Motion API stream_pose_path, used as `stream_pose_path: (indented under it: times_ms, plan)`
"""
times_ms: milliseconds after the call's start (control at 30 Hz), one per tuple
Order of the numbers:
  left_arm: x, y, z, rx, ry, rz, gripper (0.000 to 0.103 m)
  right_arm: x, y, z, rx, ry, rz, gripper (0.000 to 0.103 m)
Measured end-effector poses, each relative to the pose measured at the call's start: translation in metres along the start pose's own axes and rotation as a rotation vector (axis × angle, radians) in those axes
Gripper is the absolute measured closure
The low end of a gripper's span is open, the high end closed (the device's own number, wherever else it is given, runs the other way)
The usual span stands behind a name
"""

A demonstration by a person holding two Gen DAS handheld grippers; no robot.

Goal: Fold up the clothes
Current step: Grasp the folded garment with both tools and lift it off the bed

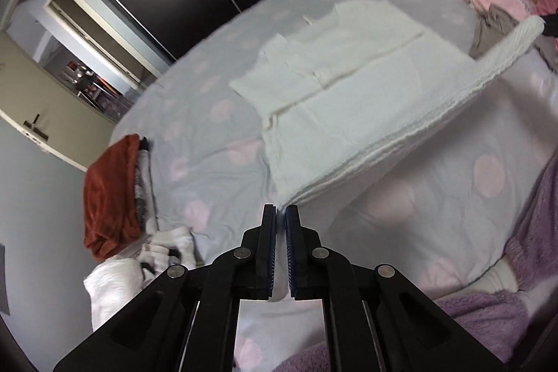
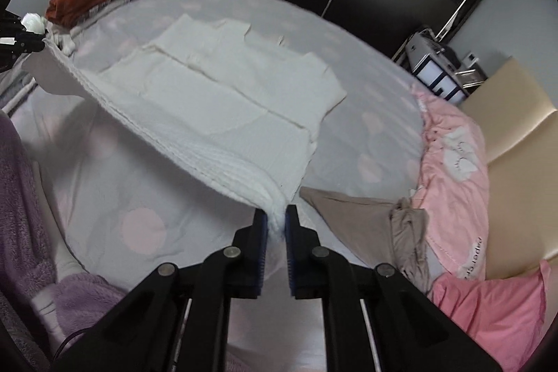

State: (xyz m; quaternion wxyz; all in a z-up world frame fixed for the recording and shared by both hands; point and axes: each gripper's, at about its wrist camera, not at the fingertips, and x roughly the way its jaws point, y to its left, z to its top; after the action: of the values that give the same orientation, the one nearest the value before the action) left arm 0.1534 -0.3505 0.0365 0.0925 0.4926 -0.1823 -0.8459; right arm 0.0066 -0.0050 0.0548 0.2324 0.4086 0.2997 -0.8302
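Observation:
A white knitted garment [image 1: 348, 93] lies spread on the bed, its near hem lifted off the sheet. My left gripper [image 1: 281, 213] is shut on one corner of that hem. My right gripper [image 2: 276, 215] is shut on the other corner of the white garment [image 2: 226, 100]. The hem stretches taut between the two grippers, above the bed. The far part with the sleeves still rests flat on the sheet. The left gripper shows at the left edge of the right wrist view [image 2: 33, 39].
The bed has a grey sheet with pink dots [image 1: 216, 162]. A stack of folded clothes topped by a rust-red one [image 1: 111, 194] sits at the bed's edge. A beige garment [image 2: 383, 218] and pink bedding [image 2: 453, 162] lie to the right. Purple fleece [image 1: 505, 312] is close below.

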Motion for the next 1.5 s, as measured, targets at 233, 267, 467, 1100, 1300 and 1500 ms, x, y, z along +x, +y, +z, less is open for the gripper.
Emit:
stream_pose_path:
  times_ms: [233,267,467,1100,1300,1500]
  plan:
    - [-0.059,0.001,-0.004,-0.019,-0.131,0.044,0.100,-0.062,0.040,-0.004,0.029,-0.079,-0.051,0.095]
    - [-0.065,0.001,-0.007,-0.020,-0.149,0.054,0.100,-0.066,0.038,-0.007,0.036,-0.092,-0.059,0.095]
    - [-0.099,0.013,-0.019,-0.078,-0.226,0.061,0.100,-0.097,0.038,-0.016,0.071,-0.156,-0.086,0.095]
    - [-0.192,0.008,-0.066,-0.013,-0.299,0.068,0.100,-0.210,0.073,-0.061,0.054,-0.216,-0.164,0.095]
    - [-0.184,0.007,-0.044,0.003,-0.274,0.096,0.100,-0.206,0.070,-0.048,0.044,-0.201,-0.190,0.095]
    - [-0.160,0.015,-0.004,0.042,-0.268,0.132,0.100,-0.180,0.048,-0.021,0.048,-0.183,-0.212,0.095]
